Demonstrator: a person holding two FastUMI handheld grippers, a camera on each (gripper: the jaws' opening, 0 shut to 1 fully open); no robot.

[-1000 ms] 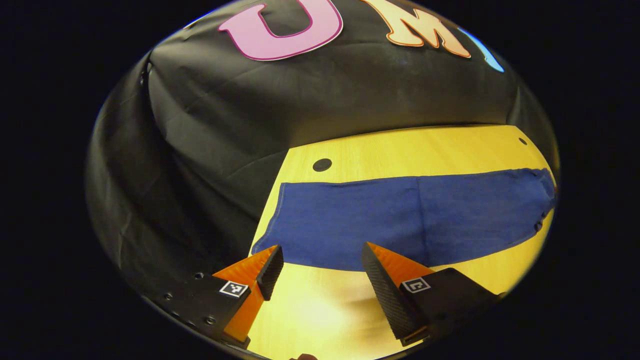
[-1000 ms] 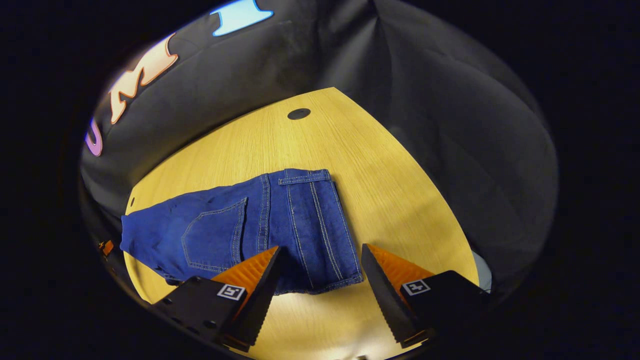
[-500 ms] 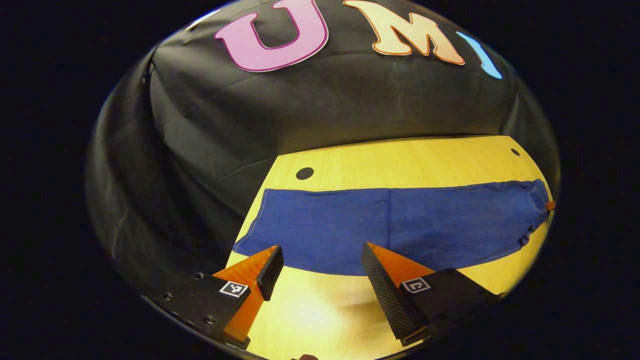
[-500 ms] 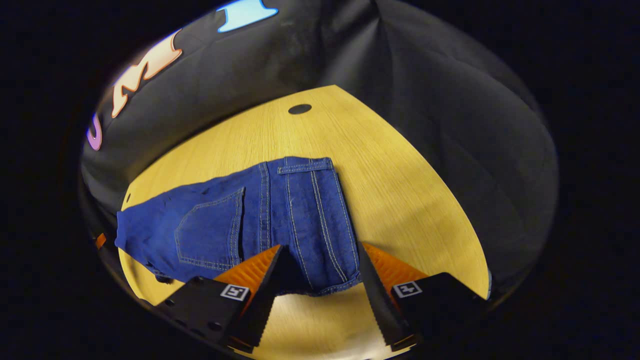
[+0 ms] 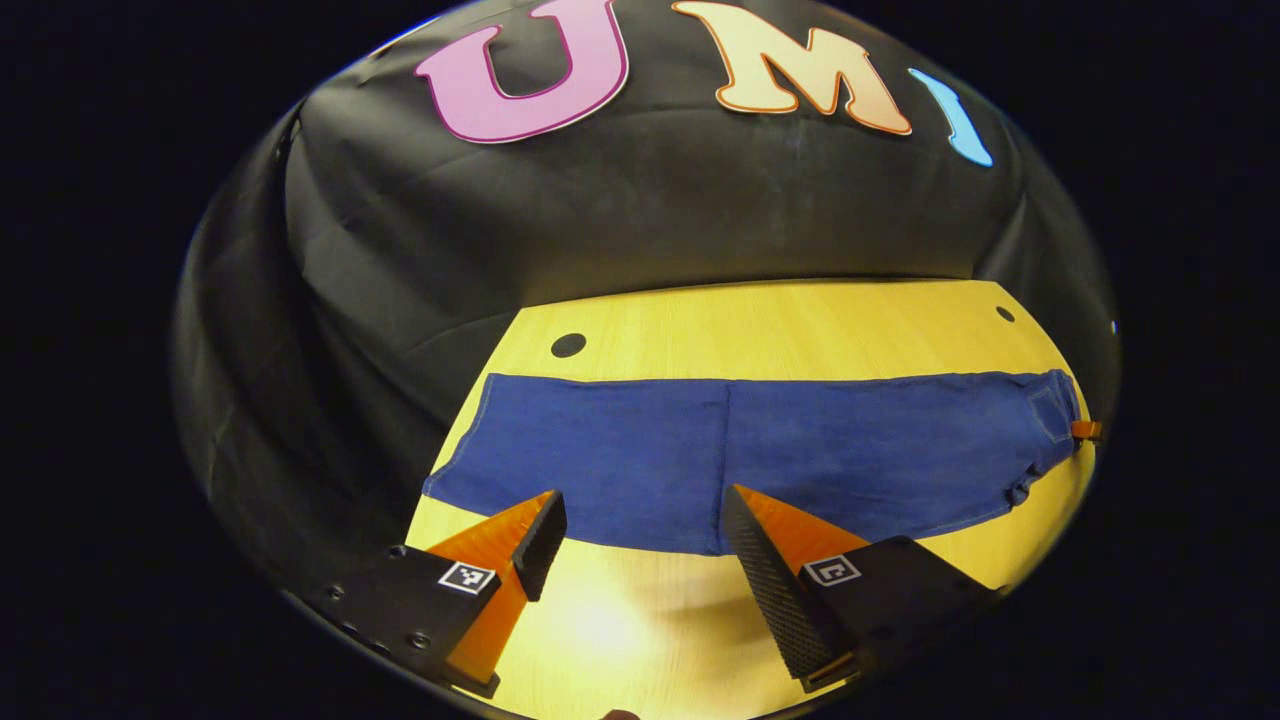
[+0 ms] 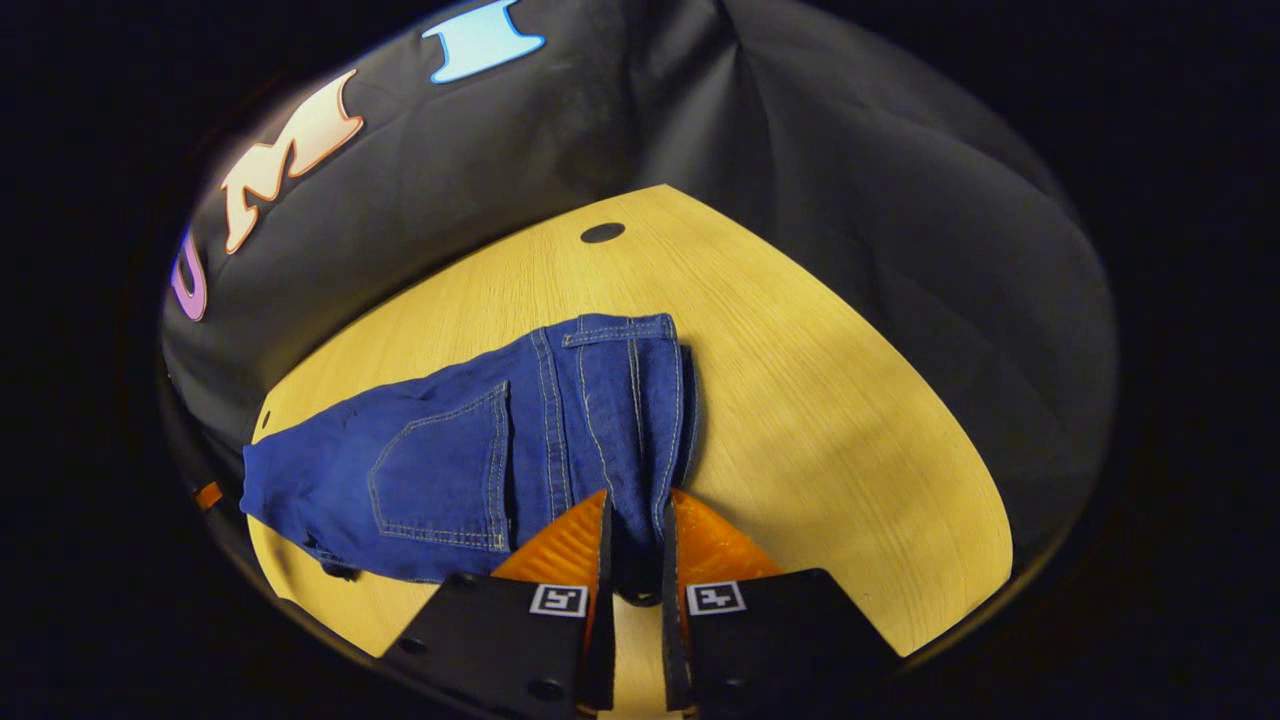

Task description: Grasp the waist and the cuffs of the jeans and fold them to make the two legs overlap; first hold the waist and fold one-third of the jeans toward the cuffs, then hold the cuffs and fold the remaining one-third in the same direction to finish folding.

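Blue jeans (image 5: 760,450) lie flat across the wooden table (image 5: 780,320), with the cuff end at the left and the waist at the far right. My left gripper (image 5: 640,515) stands open just above the near edge of the legs, holding nothing. In the right gripper view the waist end of the jeans (image 6: 450,470) shows a back pocket and belt loops. My right gripper (image 6: 637,505) is shut on the near corner of the waistband, and the denim bunches into a ridge between its fingers. The right gripper (image 5: 1085,430) appears as a small tip at the waist.
The table (image 6: 830,420) has small round black holes (image 5: 568,345) (image 6: 601,232) near its far corners. Black cloth walls close in behind and on both sides. Bare wood lies in front of the jeans and to the right of the waist.
My right gripper has gone from open around the waistband corner to shut on it, gathering the denim. My left gripper has shifted sideways along the legs and stays open.
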